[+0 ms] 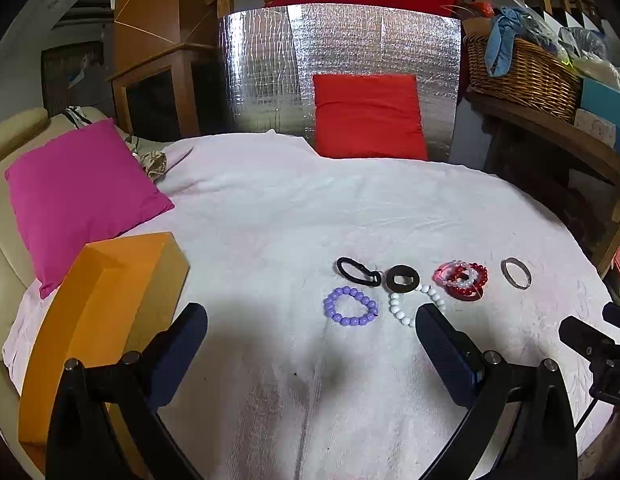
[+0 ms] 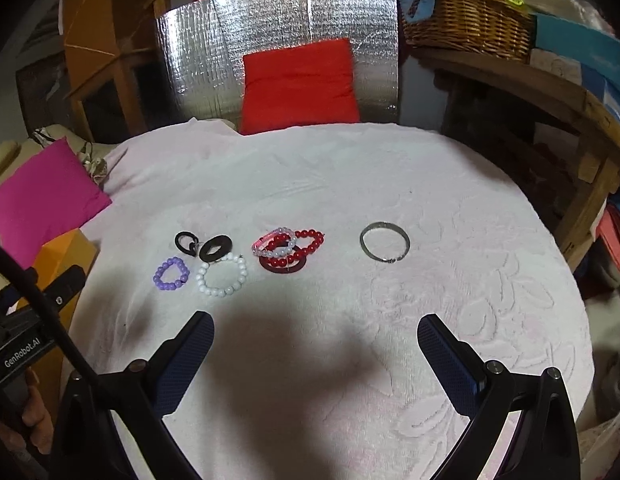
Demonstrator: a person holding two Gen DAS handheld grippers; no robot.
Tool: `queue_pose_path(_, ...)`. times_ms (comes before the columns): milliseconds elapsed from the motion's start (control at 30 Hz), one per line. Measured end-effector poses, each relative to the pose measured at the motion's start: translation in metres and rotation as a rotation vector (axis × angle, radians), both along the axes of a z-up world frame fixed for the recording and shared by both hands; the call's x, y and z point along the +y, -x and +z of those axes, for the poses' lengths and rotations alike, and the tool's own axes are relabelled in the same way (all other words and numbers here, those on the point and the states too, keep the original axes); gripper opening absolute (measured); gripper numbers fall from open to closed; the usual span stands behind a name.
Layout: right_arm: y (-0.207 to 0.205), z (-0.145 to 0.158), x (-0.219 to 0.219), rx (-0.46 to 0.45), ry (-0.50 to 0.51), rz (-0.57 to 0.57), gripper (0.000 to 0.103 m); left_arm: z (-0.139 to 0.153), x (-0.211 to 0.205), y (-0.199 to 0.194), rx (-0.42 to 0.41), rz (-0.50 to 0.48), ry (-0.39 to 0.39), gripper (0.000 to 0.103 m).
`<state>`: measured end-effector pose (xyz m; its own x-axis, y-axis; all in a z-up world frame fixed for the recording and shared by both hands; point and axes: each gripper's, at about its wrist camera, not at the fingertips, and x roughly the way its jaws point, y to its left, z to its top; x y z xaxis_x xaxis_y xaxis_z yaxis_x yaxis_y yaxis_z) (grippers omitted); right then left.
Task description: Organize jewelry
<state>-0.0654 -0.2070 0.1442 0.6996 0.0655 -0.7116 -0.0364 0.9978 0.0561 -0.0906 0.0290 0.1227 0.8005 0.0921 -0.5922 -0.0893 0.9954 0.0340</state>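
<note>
Both grippers hover above a pale pink towel point(image 2: 349, 168) with nothing between their fingers. The left gripper point(image 1: 311, 322) has its jaws spread wide, and so does the right gripper point(image 2: 315, 332). The jewelry lies on the towel ahead of both tools, none of it touched by either. At the left of the group is a purple bead bracelet point(image 1: 351, 306), with a black hair tie point(image 1: 357, 272) just behind it. Beside the purple one lies a white bead bracelet point(image 2: 222, 276); in the left wrist view the left gripper's right finger hides part of it. A black ring point(image 1: 402, 278) overlaps the white bracelet's far edge. To the right is a small pile: a red bead bracelet point(image 2: 308, 246), a pink and clear bead bracelet point(image 2: 276, 244) and a dark red bangle point(image 2: 282, 266), all overlapping. Well apart to the right lies a silver bangle point(image 2: 385, 247), alone. An orange box point(image 1: 106, 312) stands at the towel's left edge, next to a magenta cushion point(image 1: 78, 200). A red cushion point(image 2: 300, 86) leans on a foil panel point(image 1: 270, 68) behind the towel. A wicker basket point(image 2: 465, 20) sits on a shelf at the right.
</note>
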Motion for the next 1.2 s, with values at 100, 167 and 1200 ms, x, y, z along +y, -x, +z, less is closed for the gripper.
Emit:
queue_pose_path(100,0.0,0.001,0.001,-0.003,0.003,0.005,0.103,0.0,0.003,-0.001,0.007,0.002,0.014,0.103)
queue_pose_path(167,0.001,0.002,-0.001,-0.006,-0.001,0.004,0.103,0.0,0.003,-0.002,0.007,0.005,0.014,0.103)
queue_pose_path(1200,0.011,0.005,0.002,-0.012,-0.03,0.013,0.103,-0.006,-0.002,-0.002,0.039,0.004,0.006,0.103)
